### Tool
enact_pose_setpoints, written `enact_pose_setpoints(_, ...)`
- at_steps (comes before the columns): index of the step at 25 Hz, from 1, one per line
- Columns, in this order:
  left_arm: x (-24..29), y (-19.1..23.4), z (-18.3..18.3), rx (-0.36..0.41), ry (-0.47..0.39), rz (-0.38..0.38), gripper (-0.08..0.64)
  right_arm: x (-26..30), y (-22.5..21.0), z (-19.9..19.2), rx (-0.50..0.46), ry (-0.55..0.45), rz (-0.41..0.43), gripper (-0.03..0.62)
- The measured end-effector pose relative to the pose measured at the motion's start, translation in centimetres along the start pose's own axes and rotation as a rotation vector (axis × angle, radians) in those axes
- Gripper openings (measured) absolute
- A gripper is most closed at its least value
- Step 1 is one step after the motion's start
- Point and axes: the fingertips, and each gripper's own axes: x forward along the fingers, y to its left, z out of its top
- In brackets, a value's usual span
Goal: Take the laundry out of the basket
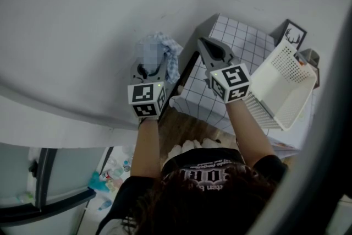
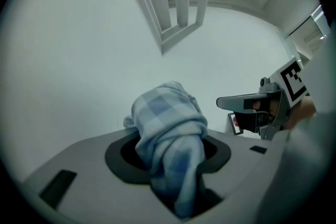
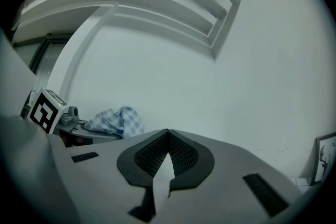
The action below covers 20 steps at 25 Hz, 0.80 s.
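A blue-and-white checked cloth [image 2: 167, 113] is bunched between the jaws of my left gripper [image 2: 170, 153], which is shut on it. In the head view the left gripper [image 1: 153, 67] holds the cloth [image 1: 169, 52] up in front of a pale wall. My right gripper [image 1: 206, 47] is raised beside it, above the checked surface; its jaws [image 3: 168, 136] meet at the tips with nothing between them. The white slotted laundry basket [image 1: 283, 85] lies tilted at the right; I cannot see inside it. From the right gripper view, the cloth [image 3: 115, 120] shows at the left.
The basket rests on a white surface with a dark grid pattern [image 1: 242, 41]. A small framed deer picture [image 1: 292, 37] stands behind it. A dark-framed panel [image 1: 47, 184] and small items on the floor [image 1: 113, 176] are at the lower left.
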Motion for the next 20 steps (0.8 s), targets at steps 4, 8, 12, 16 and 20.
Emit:
enact_pose_setpoints(4, -0.1, -0.2, -0.3, 0.000, 0.007, -0.007, 0.195, -0.1, 0.1, 0.1, 0.016, -0.005, 0.010, 0.028)
enact_pose_setpoints(8, -0.1, -0.6, -0.7, -0.008, 0.017, -0.018, 0.195, -0.2, 0.0, 0.1, 0.024, -0.009, 0.012, 0.027)
enact_pose_setpoints(12, -0.1, -0.9, -0.8, -0.005, 0.015, -0.025, 0.195, -0.3, -0.1, 0.1, 0.015, -0.007, 0.007, 0.027)
enact_pose_setpoints(16, 0.0, -1.0, -0.9, -0.005, 0.016, -0.029, 0.195, -0.4, -0.2, -0.1, 0.016, -0.004, 0.009, 0.028)
enact_pose_setpoints(20, 0.1, -1.4, -1.2, -0.002, 0.023, -0.032, 0.195, -0.5, -0.2, -0.4, 0.021, 0.000, 0.016, 0.028)
